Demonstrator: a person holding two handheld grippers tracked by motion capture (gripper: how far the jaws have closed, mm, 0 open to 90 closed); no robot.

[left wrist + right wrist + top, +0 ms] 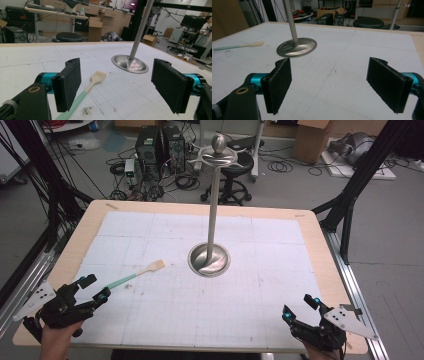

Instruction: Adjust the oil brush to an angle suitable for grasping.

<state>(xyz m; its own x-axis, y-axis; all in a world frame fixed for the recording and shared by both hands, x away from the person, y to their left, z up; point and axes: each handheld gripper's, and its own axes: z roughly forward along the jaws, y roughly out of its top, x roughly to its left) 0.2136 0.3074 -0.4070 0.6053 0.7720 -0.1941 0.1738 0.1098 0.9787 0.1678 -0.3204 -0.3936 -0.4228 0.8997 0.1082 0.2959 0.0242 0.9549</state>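
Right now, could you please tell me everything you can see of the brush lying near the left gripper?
The brush lies flat on the white gridded mat, left of the metal stand's round base. It has a slim mint-green handle and a pale cream, flat head with short bristles, apparently silicone. The head points toward the stand. The left gripper has its jaws open astride the handle end, not touching it.

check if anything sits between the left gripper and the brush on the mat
Nothing visible does. The left gripper has its jaws open, and the brush with its pale green handle lies flat on the gridded mat right ahead, its handle running between them. The metal stand is farther off, to the side.
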